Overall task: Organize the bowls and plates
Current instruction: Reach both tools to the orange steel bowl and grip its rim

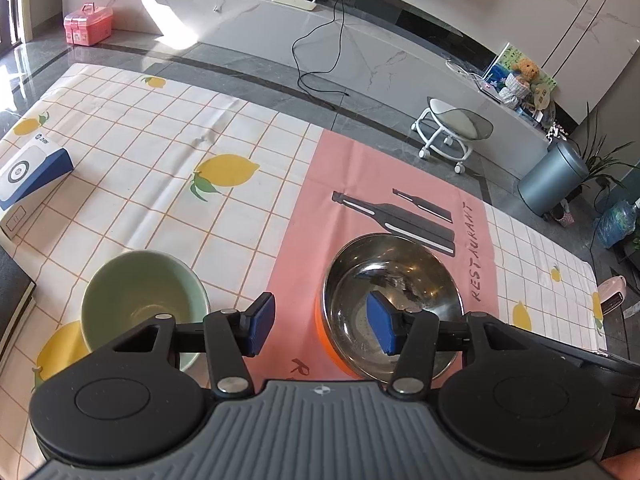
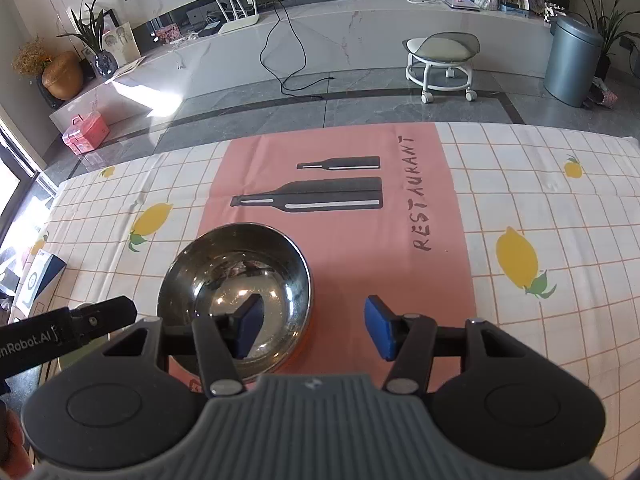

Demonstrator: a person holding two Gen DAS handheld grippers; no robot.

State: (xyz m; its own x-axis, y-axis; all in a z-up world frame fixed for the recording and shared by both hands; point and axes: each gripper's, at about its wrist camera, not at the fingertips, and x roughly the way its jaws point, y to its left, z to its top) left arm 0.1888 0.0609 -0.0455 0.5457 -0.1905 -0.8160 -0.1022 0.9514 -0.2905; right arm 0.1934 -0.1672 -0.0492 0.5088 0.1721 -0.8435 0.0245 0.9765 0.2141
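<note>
Steel bowl (image 1: pixel 394 304) and green bowl (image 1: pixel 142 304), one each; both grippers' jaws apart

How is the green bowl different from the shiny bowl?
The green bowl is matte, narrower and deeper; the shiny bowl is mirror-like metal with an orange outside, wider and shallower. The green bowl sits on the lemon-print cloth, the shiny bowl on the pink mat. Both stand upright and empty.

left hand-held gripper (image 1: pixel 323 326) tilted downward, jaws apart, right hand-held gripper (image 2: pixel 316 328) likewise, nothing gripped
</note>
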